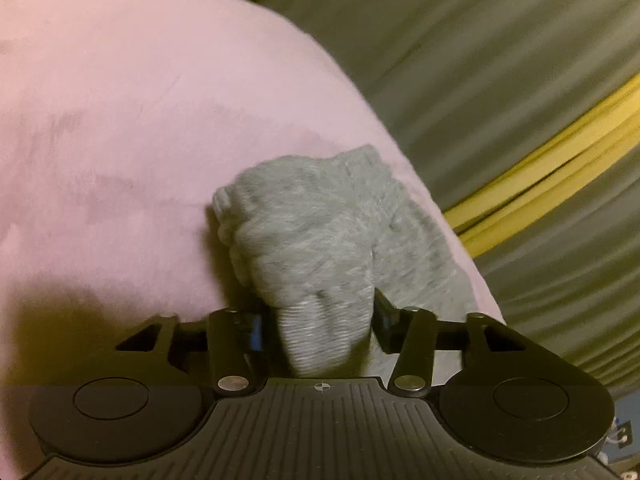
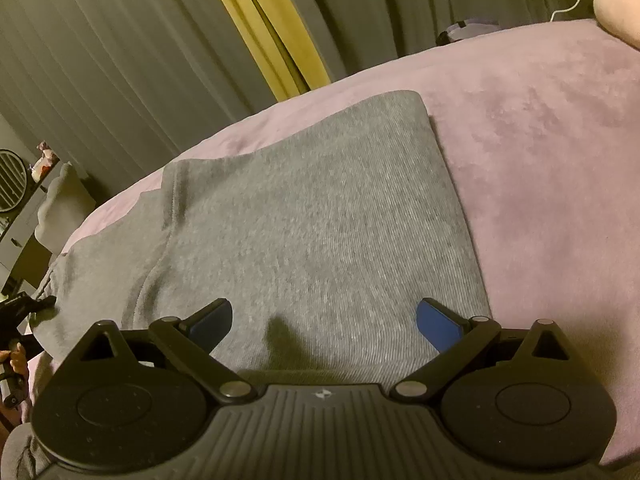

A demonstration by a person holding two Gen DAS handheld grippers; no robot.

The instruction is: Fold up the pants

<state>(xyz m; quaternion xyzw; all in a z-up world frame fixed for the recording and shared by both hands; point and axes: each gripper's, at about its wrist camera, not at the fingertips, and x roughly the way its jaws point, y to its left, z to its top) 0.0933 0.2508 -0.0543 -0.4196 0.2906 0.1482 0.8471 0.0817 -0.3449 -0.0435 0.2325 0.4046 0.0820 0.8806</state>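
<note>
Grey sweatpants (image 2: 312,216) lie partly folded on a pink blanket (image 2: 540,160) on a bed. My right gripper (image 2: 324,320) is open just above the near part of the folded pants and holds nothing. My left gripper (image 1: 320,320) is shut on a bunched ribbed end of the grey pants (image 1: 316,240), lifted over the pink blanket (image 1: 120,120) near its right edge. In the right wrist view the left gripper (image 2: 24,308) shows at the far left beside the pants' left end.
Grey curtains (image 2: 100,60) with a yellow strip (image 2: 264,32) hang past the bed's far edge. A pink plush (image 2: 612,4) and a white cable (image 2: 568,4) sit at the bed's far right. A fan (image 2: 10,184) and shelf stand at the left.
</note>
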